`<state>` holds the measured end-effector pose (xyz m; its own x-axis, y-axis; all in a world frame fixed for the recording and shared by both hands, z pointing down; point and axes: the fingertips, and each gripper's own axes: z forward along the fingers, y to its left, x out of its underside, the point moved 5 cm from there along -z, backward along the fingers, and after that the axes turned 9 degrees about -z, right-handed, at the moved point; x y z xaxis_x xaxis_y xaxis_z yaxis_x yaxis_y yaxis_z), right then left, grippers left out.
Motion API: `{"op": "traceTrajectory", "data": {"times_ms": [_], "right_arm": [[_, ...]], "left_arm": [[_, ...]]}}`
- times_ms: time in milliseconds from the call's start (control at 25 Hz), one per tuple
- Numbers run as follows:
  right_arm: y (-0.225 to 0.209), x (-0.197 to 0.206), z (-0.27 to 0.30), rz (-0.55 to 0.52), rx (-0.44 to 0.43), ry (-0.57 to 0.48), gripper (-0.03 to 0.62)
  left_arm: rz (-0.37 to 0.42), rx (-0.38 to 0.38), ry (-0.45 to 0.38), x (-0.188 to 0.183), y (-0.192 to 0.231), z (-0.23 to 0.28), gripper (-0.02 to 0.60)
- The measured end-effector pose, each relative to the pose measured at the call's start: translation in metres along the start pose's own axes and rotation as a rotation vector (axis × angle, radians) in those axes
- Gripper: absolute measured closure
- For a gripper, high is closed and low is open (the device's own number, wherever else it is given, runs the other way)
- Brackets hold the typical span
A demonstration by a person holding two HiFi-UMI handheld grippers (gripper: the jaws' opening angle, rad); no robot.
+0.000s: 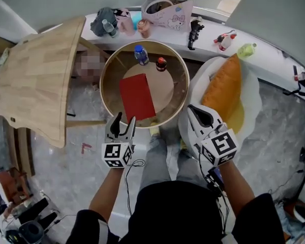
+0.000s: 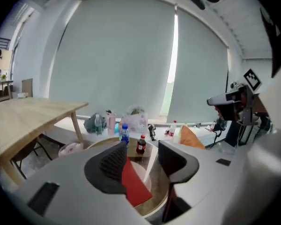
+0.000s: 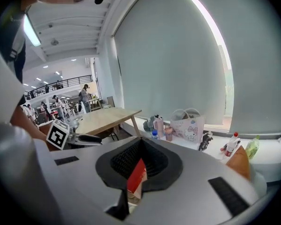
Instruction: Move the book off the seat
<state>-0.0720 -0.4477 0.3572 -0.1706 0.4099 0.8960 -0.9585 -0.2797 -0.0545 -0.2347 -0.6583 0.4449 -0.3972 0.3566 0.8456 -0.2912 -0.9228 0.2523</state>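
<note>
Book (image 1: pixel 137 96), one; small bottles (image 1: pixel 141 54), two; seat (image 1: pixel 180 85), one

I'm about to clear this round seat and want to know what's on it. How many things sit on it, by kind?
On the seat:
Book: 1
Bottles: 2
Total: 3

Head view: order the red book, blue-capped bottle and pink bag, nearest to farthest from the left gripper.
From the left gripper:
1. Red book, middle of the seat.
2. Blue-capped bottle, seat's far side.
3. Pink bag, back ledge.
</note>
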Motion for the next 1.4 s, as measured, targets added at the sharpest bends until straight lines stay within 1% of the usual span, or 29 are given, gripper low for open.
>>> {"op": "traceTrajectory", "data": {"times_ms": [40, 80, 160, 200, 320, 440, 600, 760, 920, 1120, 1320, 1400], "right_arm": [[-0.004, -0.009, -0.016, -0.01, 0.007, -0.022, 0.586], [-0.008, -0.017, -0.032, -0.019, 0.015, -0.044, 0.586], [-0.014, -0.032, -0.064, -0.029, 0.028, -0.09, 0.586], [-0.016, -0.038, -0.079, -0.032, 0.028, -0.115, 0.586], [-0.018, -0.053, -0.124, -0.029, 0.026, -0.184, 0.586], [-0.019, -0.059, -0.162, -0.044, 0.037, -0.226, 0.586], [-0.019, -0.057, -0.202, -0.07, 0.042, -0.247, 0.586], [-0.024, -0.054, -0.233, -0.101, 0.065, -0.249, 0.586], [-0.029, -0.059, -0.248, -0.118, 0.049, -0.281, 0.586], [-0.034, -0.065, -0.248, -0.115, 0.03, -0.309, 0.586], [-0.041, -0.07, -0.24, -0.113, 0.025, -0.322, 0.586], [-0.044, -0.072, -0.236, -0.114, 0.021, -0.324, 0.586]], "left_arm": [[0.0, -0.005, -0.047, -0.012, -0.011, -0.018, 0.392], [-0.001, 0.0, -0.09, -0.022, -0.024, -0.034, 0.468], [-0.001, 0.027, -0.161, -0.039, -0.051, -0.064, 0.548], [0.0, 0.038, -0.185, -0.045, -0.064, -0.077, 0.565], [0.026, 0.041, -0.223, -0.063, -0.104, -0.109, 0.568], [0.059, 0.047, -0.271, -0.078, -0.143, -0.134, 0.568], [0.068, 0.069, -0.338, -0.088, -0.187, -0.16, 0.568], [0.109, 0.077, -0.352, -0.084, -0.222, -0.177, 0.568], [0.108, 0.064, -0.358, -0.084, -0.241, -0.184, 0.568], [0.087, 0.078, -0.392, -0.09, -0.255, -0.186, 0.568], [0.126, 0.065, -0.364, -0.098, -0.255, -0.179, 0.568], [0.141, 0.069, -0.37, -0.101, -0.256, -0.177, 0.568]]}}
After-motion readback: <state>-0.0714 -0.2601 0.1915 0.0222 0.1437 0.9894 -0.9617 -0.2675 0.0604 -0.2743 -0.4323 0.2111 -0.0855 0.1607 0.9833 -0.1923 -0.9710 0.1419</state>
